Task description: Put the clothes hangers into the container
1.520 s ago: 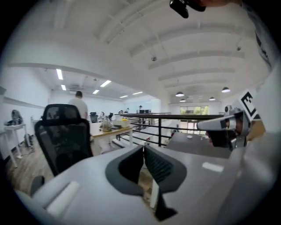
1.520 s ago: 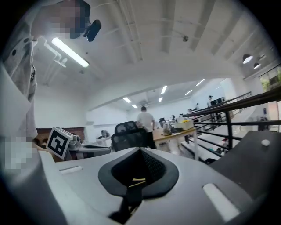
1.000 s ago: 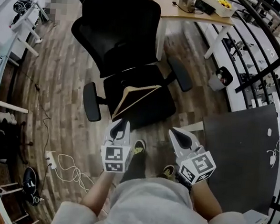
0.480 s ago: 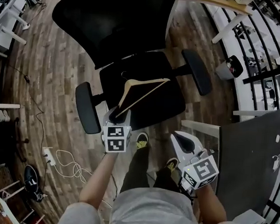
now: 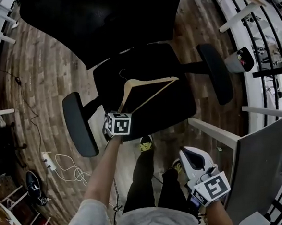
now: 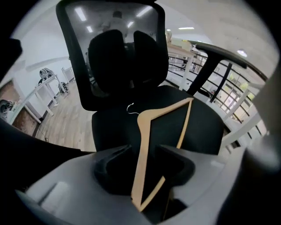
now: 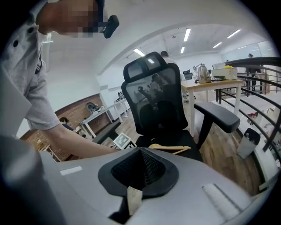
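Pale wooden wire-hooked hanger (image 5: 153, 80) has one arm between just-opening jaws of left hand-held gripper (image 6: 145, 160); right hand-held gripper (image 7: 139, 169) is closed.

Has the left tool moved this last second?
Yes: the left tool reached over the black office chair's seat, jaws just opening around the wooden clothes hanger.

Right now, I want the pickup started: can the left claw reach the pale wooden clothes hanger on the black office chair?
Likely yes: the left claw, jaws just opened, straddles one arm of the pale wooden clothes hanger on the black office chair; nothing blocks it.
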